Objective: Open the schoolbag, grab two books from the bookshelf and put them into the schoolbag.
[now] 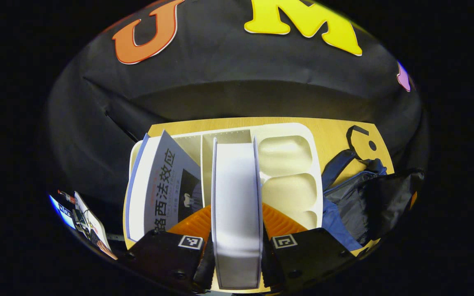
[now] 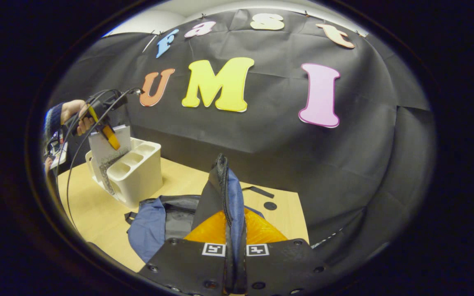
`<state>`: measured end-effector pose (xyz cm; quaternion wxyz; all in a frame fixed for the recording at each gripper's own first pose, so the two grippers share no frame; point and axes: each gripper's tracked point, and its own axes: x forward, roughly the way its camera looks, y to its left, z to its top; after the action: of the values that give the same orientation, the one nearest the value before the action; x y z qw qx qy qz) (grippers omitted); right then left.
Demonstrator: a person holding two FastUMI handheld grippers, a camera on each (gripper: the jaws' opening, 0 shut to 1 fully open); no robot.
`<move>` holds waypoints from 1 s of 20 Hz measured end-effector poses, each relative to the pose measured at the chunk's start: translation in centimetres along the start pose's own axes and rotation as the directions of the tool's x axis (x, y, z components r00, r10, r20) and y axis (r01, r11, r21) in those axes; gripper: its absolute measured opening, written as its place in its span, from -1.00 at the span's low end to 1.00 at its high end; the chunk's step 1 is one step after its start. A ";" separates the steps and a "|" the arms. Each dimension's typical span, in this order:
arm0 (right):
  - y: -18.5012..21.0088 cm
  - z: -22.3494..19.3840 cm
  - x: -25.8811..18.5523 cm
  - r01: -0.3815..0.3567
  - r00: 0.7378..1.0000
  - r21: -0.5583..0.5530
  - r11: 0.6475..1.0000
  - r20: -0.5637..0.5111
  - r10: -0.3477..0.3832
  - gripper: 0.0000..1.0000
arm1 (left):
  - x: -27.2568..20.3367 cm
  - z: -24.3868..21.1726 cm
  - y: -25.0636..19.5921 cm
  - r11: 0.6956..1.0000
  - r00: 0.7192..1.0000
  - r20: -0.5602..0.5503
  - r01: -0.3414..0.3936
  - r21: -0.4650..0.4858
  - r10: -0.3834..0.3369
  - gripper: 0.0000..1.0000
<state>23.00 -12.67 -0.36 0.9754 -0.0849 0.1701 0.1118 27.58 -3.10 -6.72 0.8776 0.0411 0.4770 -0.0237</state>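
Over the white bookshelf [image 1: 286, 164], left hand-held gripper [image 1: 237, 242] clamped on the white book [image 1: 237, 197], fingers pressing both covers, book upright between the dividers. Second book [image 1: 159, 185] leaning in the next slot, untouched. At the surface [image 2: 97, 209], right hand-held gripper [image 2: 235, 250] pinched shut on the zipper edge of the schoolbag [image 2: 159, 222], flap lifted upright, mouth gaping. Seen farther off in the right gripper view: left gripper with book at the shelf. Opening looks done; first book gripped but not yet bagged; second book left to fetch. Bag just beside the shelf.
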 end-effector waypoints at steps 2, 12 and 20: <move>0.2 0.1 -0.1 0.004 1.000 0.001 1.000 0.000 -0.004 -0.92 | -1.9 -1.2 -0.2 1.000 0.999 0.034 0.006 -0.001 -0.006 -0.07; 0.8 -0.4 0.4 0.013 1.000 0.044 0.999 -0.017 -0.012 -0.92 | -7.7 -9.0 -0.4 0.986 0.992 0.082 0.110 -0.127 -0.100 -0.07; 1.5 -0.8 0.9 0.018 0.999 0.046 0.999 -0.051 -0.015 -0.93 | -11.1 -13.3 -3.4 0.929 0.953 0.131 0.296 -0.223 -0.272 -0.07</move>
<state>23.20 -11.23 -1.56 0.9734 -0.0663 0.1967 0.0975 10.16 -5.16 -4.73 0.8857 -0.1359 0.4336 -0.0947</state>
